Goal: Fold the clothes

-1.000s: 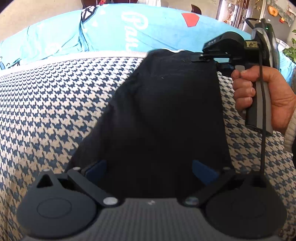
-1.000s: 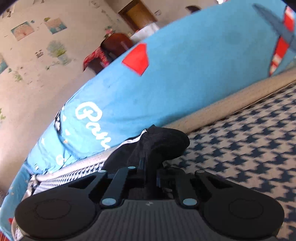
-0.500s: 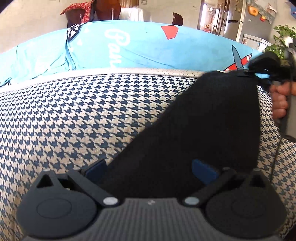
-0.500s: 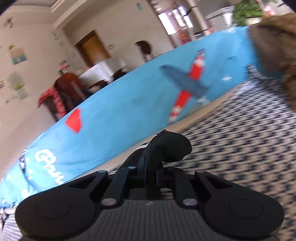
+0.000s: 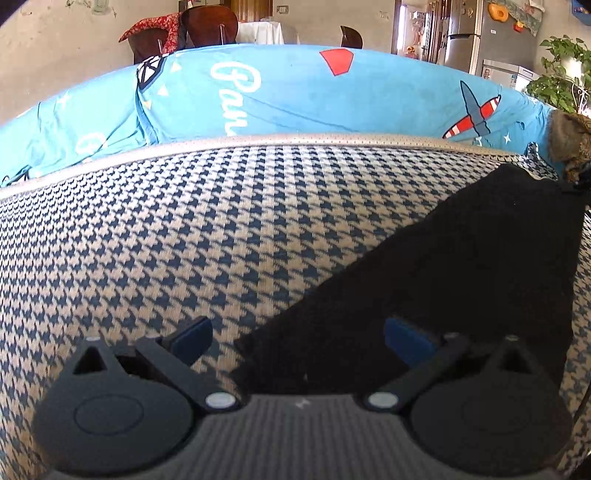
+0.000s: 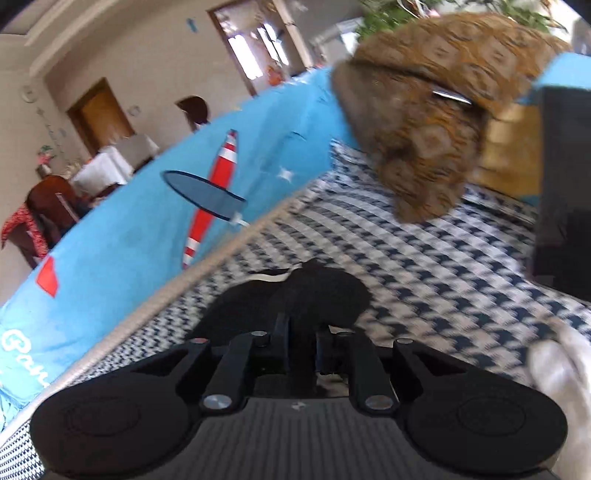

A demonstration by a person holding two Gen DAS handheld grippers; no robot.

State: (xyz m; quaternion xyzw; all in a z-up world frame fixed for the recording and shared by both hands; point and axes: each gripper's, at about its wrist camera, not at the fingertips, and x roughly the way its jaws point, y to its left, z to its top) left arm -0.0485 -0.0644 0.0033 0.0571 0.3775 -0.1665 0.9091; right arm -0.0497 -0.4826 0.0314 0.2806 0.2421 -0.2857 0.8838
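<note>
Garment: black garment (image 5: 461, 266) is spread on the houndstooth surface (image 5: 207, 236), running from the near centre to the far right in the left wrist view; in the right wrist view a bunched corner (image 6: 317, 291) with a thin white edge is seen just ahead of the tool.
Left gripper: left gripper (image 5: 297, 338) is held wide open; blue pads (image 5: 192, 338) are well apart, nothing is clamped. The left pad is seen over bare houndstooth, the right pad over the black cloth; contact with the cloth cannot be told.
Right gripper: right gripper (image 6: 301, 332) is closed, fingers pinched on the bunched corner of the garment, which is lifted a little off the surface.
Surface: blue-and-cream houndstooth fabric, edged at the far side by a pale piped border (image 5: 258, 142).
Backdrop: bright blue printed sheet (image 5: 295, 96) with white script, a red shape and a red-and-white plane is draped behind the far edge.
Right side: brown furry item (image 6: 436, 122) is seen at the far right, blurred; a dark box-like shape (image 6: 565, 184) stands at the right edge, kind not clear.
Containers: only that dark shape could be one; contents cannot be seen.
Room: chairs with red cloth (image 5: 162, 33), a fridge (image 5: 465, 37) and a potted plant (image 5: 561, 74) are seen far behind.
</note>
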